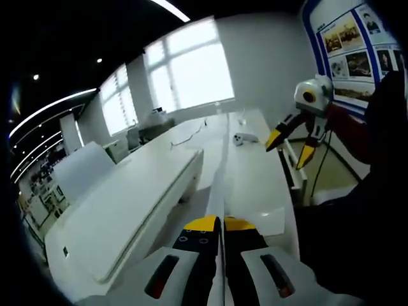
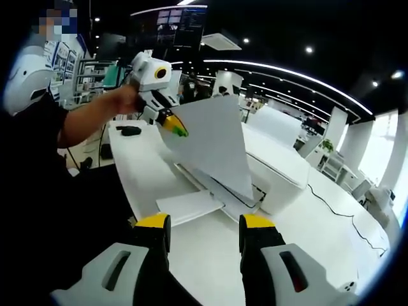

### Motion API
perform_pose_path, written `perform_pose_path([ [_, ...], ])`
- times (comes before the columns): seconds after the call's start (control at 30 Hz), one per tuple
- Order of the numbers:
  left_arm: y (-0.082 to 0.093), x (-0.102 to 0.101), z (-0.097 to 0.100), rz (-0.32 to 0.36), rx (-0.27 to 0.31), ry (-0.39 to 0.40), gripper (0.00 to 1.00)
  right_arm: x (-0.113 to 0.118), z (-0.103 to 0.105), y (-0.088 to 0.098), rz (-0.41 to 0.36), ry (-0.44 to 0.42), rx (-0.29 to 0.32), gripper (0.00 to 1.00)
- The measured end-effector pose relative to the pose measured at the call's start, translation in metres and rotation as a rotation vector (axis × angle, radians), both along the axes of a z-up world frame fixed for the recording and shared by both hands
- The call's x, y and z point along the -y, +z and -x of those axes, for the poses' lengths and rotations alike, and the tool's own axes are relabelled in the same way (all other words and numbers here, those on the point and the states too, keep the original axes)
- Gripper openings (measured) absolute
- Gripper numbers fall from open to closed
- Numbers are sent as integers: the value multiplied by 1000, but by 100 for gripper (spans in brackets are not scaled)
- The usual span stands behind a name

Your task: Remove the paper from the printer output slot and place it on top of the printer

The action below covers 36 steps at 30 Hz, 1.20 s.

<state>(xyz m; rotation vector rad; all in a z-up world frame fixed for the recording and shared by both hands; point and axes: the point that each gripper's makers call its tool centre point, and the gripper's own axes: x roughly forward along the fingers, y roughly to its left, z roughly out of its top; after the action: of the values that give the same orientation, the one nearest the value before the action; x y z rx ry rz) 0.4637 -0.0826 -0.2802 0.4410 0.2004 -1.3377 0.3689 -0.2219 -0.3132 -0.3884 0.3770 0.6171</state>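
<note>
Left yellow-tipped gripper (image 2: 173, 124) pinched tight on the thin white paper sheet (image 2: 213, 146), gripping its corner at 10 o'clock in the right gripper view; sheet hangs above the white boxy printer (image 2: 280, 178), apart from it. Right yellow-tipped gripper (image 2: 205, 229) at 6 o'clock, jaws spread wide, empty, over the white table (image 2: 319, 223).

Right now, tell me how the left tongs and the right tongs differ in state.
The left tongs are shut on the sheet of paper, lifted above the printer; the right tongs are open and hold nothing. The left grips the sheet's corner; the right hangs apart from it. Both have yellow tips.
</note>
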Motion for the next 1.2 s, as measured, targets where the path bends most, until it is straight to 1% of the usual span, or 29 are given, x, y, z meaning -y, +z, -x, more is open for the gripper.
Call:
perform_pose_path([
  [0.27, 5, -2, -3, 19, -11, 3, 6, -1, -1, 0, -4, 3, 1, 38],
  [0.3, 11, -3, -7, 45, -20, 7, 6, -1, -1, 0, -4, 3, 1, 38],
  [0.33, 11, -4, -8, 50, -23, 8, 6, 0, -1, -2, -2, 3, -3, 38],
  [0.43, 13, -4, -8, 59, -24, 9, 6, 0, 0, -4, -3, 4, -10, 38],
  [0.63, 18, -4, -12, 76, -30, 11, 6, 1, -1, 0, -8, 1, -1, 38],
  [0.83, 24, -6, -16, 86, -22, 18, 6, -1, 1, -2, -3, 3, -7, 38],
  [1.0, 26, -9, -19, 94, -27, 22, 6, -1, 2, 1, -3, -1, 0, 38],
  [1.2, 32, -9, -22, 117, -29, 29, 6, 0, 3, 0, 3, -4, 0, 38],
])
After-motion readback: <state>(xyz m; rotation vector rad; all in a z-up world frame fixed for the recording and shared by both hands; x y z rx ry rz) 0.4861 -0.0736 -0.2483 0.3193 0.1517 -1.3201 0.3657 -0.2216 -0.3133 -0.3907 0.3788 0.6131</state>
